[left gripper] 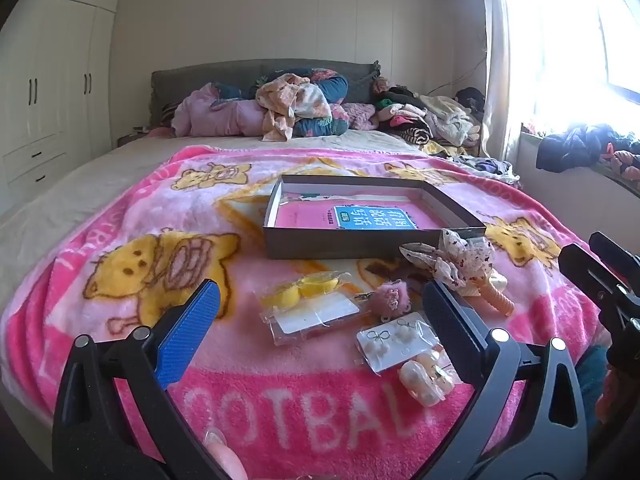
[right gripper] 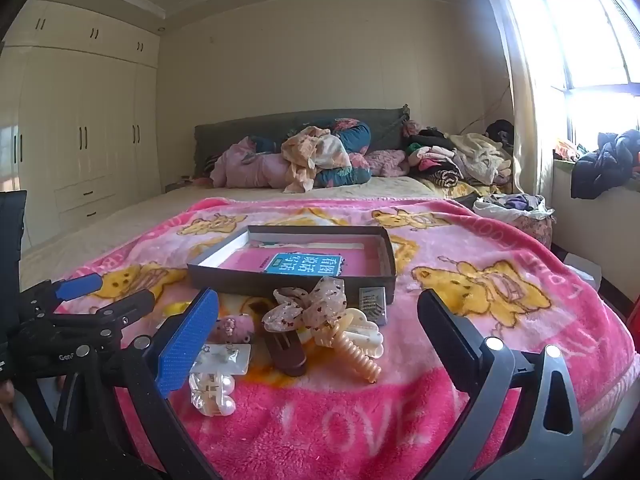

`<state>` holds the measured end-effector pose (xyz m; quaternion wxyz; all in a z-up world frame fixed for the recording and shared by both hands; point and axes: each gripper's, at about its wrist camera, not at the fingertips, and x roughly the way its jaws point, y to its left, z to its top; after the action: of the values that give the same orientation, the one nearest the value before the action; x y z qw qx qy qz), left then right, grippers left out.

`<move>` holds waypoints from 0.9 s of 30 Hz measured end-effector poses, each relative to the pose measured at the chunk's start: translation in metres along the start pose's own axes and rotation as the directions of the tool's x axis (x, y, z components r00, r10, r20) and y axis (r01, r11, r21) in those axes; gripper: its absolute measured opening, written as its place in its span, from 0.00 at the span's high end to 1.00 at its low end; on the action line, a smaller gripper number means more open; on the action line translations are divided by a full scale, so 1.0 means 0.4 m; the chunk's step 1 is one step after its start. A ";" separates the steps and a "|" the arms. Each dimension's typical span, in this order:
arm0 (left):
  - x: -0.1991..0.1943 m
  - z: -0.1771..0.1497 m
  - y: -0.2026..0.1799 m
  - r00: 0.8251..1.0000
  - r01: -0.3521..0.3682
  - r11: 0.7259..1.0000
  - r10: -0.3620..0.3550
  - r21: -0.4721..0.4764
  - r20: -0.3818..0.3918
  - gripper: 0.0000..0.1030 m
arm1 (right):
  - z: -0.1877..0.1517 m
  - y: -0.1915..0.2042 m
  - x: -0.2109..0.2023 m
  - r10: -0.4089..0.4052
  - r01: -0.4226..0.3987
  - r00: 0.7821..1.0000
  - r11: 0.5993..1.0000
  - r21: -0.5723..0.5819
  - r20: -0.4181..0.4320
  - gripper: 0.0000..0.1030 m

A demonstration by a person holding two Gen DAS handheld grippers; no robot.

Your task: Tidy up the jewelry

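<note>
Left wrist: left gripper (left gripper: pixel 320 312) wide, tilted down

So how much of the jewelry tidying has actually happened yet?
Nothing looks sorted yet. The shallow grey cardboard box holds only a pink booklet. Both claws, left and right, are open and empty. Still loose on the pink bear blanket: the earring card, pearl clip, yellow packet, fluffy pink charm and sheer bow clip.
</note>
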<state>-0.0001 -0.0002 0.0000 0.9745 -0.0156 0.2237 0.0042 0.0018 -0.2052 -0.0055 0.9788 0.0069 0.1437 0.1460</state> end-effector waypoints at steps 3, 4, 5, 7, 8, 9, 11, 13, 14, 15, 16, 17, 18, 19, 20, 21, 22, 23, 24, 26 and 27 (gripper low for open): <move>0.000 0.000 0.001 1.000 0.003 1.000 -0.003 -0.007 -0.003 0.10 | -0.001 -0.003 0.000 0.002 -0.002 1.000 1.000 0.002 0.000 0.06; 0.000 0.000 0.001 1.000 0.004 1.000 -0.004 -0.008 -0.003 0.10 | -0.001 -0.002 0.000 -0.001 0.001 1.000 1.000 0.000 0.001 0.06; 0.000 0.000 0.001 1.000 0.004 1.000 -0.004 -0.008 -0.003 0.10 | -0.002 -0.003 0.000 -0.001 0.001 1.000 1.000 0.002 0.001 0.06; 0.001 0.000 0.001 1.000 0.004 1.000 -0.004 -0.008 -0.005 0.10 | -0.004 -0.004 0.000 -0.002 0.002 1.000 1.000 0.003 0.001 0.06; 0.001 0.000 0.001 1.000 0.004 1.000 -0.004 -0.008 -0.006 0.10 | -0.005 -0.004 0.000 -0.001 0.001 1.000 1.000 0.004 0.001 0.06; 0.001 0.000 0.001 1.000 0.004 1.000 -0.004 -0.008 -0.005 0.10 | 0.000 -0.003 0.000 0.001 -0.001 1.000 1.000 0.002 0.000 0.06; 0.000 0.000 0.001 1.000 0.003 1.000 -0.003 -0.007 -0.004 0.10 | 0.000 -0.001 0.000 0.001 -0.001 1.000 1.000 0.000 0.001 0.06; 0.001 0.000 0.001 1.000 0.003 1.000 -0.003 -0.007 -0.004 0.10 | 0.002 0.005 0.009 0.002 -0.002 1.000 1.000 0.000 0.000 0.06; 0.001 0.000 0.001 1.000 0.004 1.000 -0.004 -0.007 -0.004 0.10 | 0.003 0.007 0.009 0.003 -0.003 1.000 1.000 -0.001 0.000 0.06; 0.001 0.000 0.001 1.000 0.004 1.000 -0.004 -0.007 -0.004 0.10 | 0.003 0.008 0.010 0.004 -0.004 1.000 1.000 -0.002 0.000 0.06; 0.001 0.000 0.001 1.000 0.002 1.000 -0.002 -0.007 -0.004 0.10 | 0.003 0.009 0.011 0.004 -0.004 1.000 1.000 -0.002 0.000 0.06; 0.001 0.000 0.001 1.000 0.003 1.000 -0.003 -0.007 -0.005 0.10 | -0.002 0.001 0.006 0.003 -0.003 1.000 1.000 0.001 0.000 0.06; 0.000 0.000 0.001 1.000 0.003 1.000 -0.003 -0.007 -0.003 0.10 | -0.002 0.001 0.006 0.003 -0.003 1.000 1.000 0.002 0.000 0.06; 0.000 0.000 0.001 1.000 0.003 1.000 -0.003 -0.007 -0.004 0.10 | -0.002 0.001 0.007 0.004 -0.004 1.000 1.000 0.004 0.000 0.06; 0.000 0.000 0.001 1.000 0.002 1.000 -0.002 -0.006 -0.004 0.10 | -0.002 0.001 0.007 0.006 -0.006 1.000 1.000 0.005 -0.001 0.06; 0.000 0.000 0.001 1.000 0.003 1.000 -0.003 -0.006 -0.003 0.10 | -0.002 0.001 0.008 0.006 -0.005 1.000 1.000 0.007 -0.003 0.06; 0.000 0.000 0.001 1.000 0.003 1.000 -0.003 -0.006 -0.003 0.10 | -0.002 0.005 0.009 0.004 -0.004 1.000 1.000 0.004 -0.002 0.06; 0.001 0.000 0.001 1.000 0.003 1.000 -0.003 -0.006 -0.003 0.10 | -0.002 0.005 0.010 0.004 -0.004 1.000 1.000 0.006 -0.003 0.06; 0.001 0.000 0.001 1.000 0.003 1.000 -0.003 -0.006 -0.004 0.10 | -0.005 -0.006 0.005 0.008 -0.008 1.000 1.000 0.008 -0.004 0.06; 0.000 0.000 0.001 1.000 0.003 1.000 -0.003 -0.006 -0.004 0.10 | -0.006 -0.005 0.006 0.007 -0.007 1.000 1.000 0.011 -0.005 0.06; 0.000 0.000 0.001 1.000 0.003 1.000 -0.003 -0.006 -0.003 0.10 | -0.006 -0.005 0.007 0.007 -0.007 1.000 1.000 0.014 -0.007 0.06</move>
<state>-0.0001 0.0001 0.0001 0.9741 -0.0187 0.2253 0.0035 0.0041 -0.2064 -0.0086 0.9777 0.0137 0.1479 0.1485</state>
